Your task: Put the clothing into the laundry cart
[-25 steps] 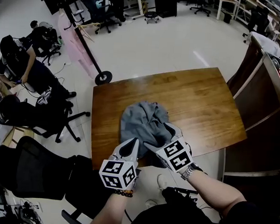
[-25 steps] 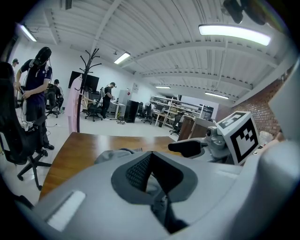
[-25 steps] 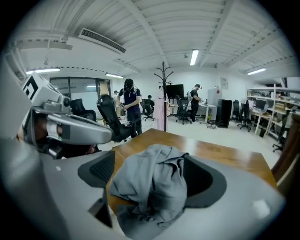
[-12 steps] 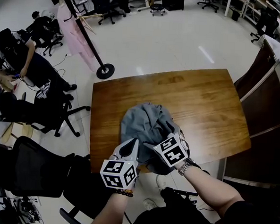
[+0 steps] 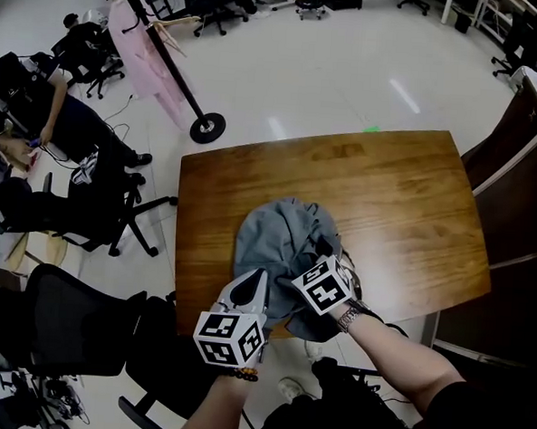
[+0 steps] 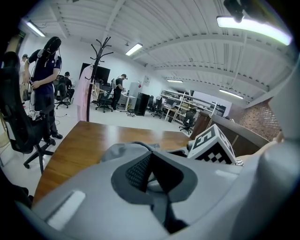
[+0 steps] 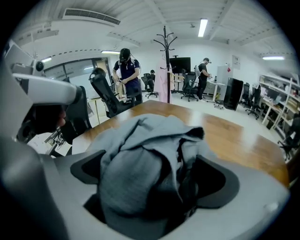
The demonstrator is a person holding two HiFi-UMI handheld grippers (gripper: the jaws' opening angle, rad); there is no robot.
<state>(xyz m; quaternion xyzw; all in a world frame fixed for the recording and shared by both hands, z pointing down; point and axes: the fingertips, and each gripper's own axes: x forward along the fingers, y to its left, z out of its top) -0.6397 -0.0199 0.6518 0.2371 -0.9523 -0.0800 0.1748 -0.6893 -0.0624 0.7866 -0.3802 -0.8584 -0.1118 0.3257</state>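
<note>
A crumpled grey garment (image 5: 281, 232) lies on the near half of the wooden table (image 5: 393, 185). My right gripper (image 5: 319, 256) reaches down into the garment's near right side. In the right gripper view its jaws stand wide apart and have just been opening, with a bunched fold of the garment (image 7: 140, 159) between them (image 7: 152, 176). My left gripper (image 5: 256, 280) hovers at the garment's near left edge, jaws together with nothing in them (image 6: 149, 171). No laundry cart is in view.
A coat stand (image 5: 172, 81) with a pink garment (image 5: 133, 51) stands beyond the table's far left corner. Black office chairs (image 5: 71, 333) and a seated person (image 5: 30, 104) are on the left. A wooden shelf unit (image 5: 516, 170) borders the table's right side.
My right gripper has pushed forward and down into the garment, its jaws spreading. The left gripper has kept nearly the same spot in the picture.
</note>
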